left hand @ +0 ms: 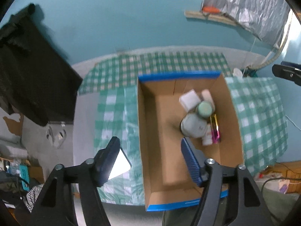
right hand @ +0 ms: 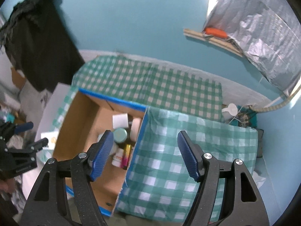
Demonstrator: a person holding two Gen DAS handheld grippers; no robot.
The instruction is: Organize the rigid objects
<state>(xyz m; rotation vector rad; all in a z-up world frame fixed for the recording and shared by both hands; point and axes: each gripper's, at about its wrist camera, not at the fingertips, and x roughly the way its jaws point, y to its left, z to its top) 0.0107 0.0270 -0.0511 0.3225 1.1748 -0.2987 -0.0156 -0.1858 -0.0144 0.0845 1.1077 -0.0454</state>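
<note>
An open cardboard box (left hand: 165,131) with blue edges sits on a green checked cloth (left hand: 116,113). Clustered at its far right are a white carton (left hand: 189,98), a green-lidded jar (left hand: 204,108), a white round bottle (left hand: 191,125), a pink and yellow pack (left hand: 215,130), a small white bottle (left hand: 207,137) and a beige cylinder (left hand: 207,95). My left gripper (left hand: 149,139) hangs open above the box's left wall, nothing between its blue pads. My right gripper (right hand: 144,133) is open over the box's (right hand: 84,122) right wall, empty, with the jar (right hand: 120,134) just left of it.
A white flat card (left hand: 120,165) lies on the cloth left of the box. Black fabric (left hand: 28,75) hangs at the left. A wall shelf holds an orange object (left hand: 210,9) beside a silver foil sheet (left hand: 254,9). Clutter fills the floor at the lower left.
</note>
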